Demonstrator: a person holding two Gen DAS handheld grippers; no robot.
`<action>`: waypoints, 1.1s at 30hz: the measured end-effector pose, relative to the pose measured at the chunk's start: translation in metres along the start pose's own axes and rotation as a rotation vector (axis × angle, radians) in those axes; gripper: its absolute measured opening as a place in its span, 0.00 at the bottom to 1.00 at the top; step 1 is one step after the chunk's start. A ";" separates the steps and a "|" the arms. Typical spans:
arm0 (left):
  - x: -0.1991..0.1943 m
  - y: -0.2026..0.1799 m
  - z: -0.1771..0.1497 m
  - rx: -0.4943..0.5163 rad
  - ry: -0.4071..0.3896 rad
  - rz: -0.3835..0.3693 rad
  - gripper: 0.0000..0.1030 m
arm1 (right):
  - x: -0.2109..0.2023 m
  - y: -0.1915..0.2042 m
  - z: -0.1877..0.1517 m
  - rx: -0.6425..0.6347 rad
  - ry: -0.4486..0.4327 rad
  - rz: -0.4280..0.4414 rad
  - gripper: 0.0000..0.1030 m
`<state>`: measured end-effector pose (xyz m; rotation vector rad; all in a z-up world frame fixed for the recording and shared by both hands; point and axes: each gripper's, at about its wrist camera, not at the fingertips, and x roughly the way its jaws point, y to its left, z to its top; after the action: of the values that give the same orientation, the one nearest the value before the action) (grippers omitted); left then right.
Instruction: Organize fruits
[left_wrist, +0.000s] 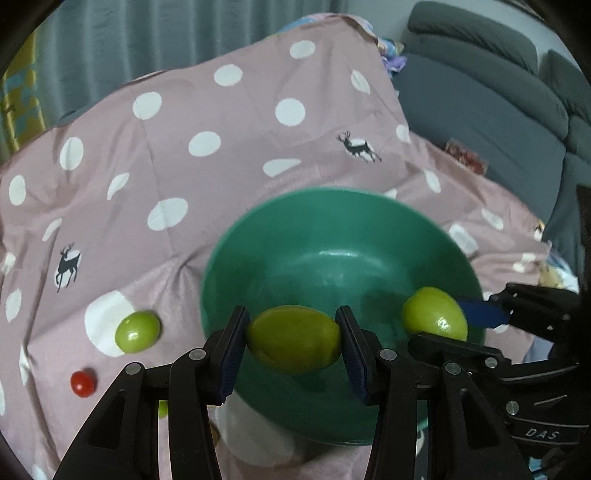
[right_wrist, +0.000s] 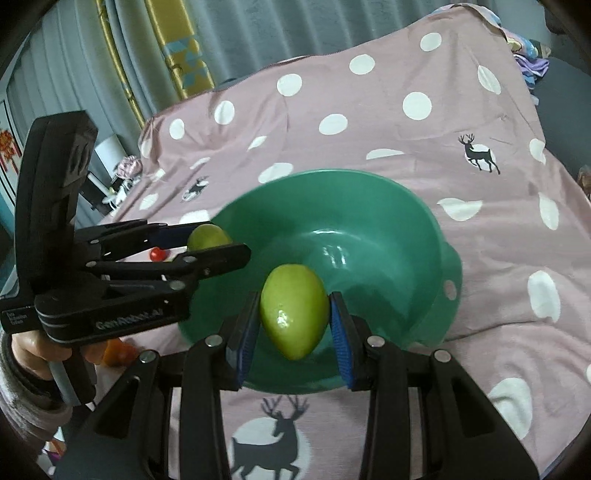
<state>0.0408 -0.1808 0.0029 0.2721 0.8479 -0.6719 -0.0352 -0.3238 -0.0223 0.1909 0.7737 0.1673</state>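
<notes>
Green fruit (left_wrist: 293, 339), crosswise in left hand-held gripper (left_wrist: 293, 341)

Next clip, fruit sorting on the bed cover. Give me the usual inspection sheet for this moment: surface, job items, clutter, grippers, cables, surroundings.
Surface: pink polka-dot cloth with deer prints, wrinkled.
Job's things: green bowl, nothing resting in it; one green fruit held over its near rim, a second green fruit held over the bowl; a third green fruit and a small red fruit lie on the cloth left of the bowl.
Clutter: orange item by the bowl, unclear.
Grippers: left gripper shut on a fruit; right gripper shut on the other.
Cables: nothing seen.
Surroundings: grey sofa, grey curtain.
</notes>
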 end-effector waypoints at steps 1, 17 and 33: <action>0.001 -0.002 -0.001 0.009 0.003 0.007 0.47 | 0.002 0.000 0.000 -0.010 0.001 -0.009 0.37; -0.005 0.003 -0.005 0.015 -0.034 0.033 0.65 | 0.002 -0.002 -0.001 -0.035 -0.008 -0.062 0.44; -0.069 0.111 -0.058 -0.288 -0.098 0.201 0.74 | -0.029 0.014 0.001 0.007 -0.079 0.014 0.58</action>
<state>0.0448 -0.0384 0.0145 0.0628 0.7999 -0.3666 -0.0560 -0.3166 0.0008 0.2086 0.6942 0.1691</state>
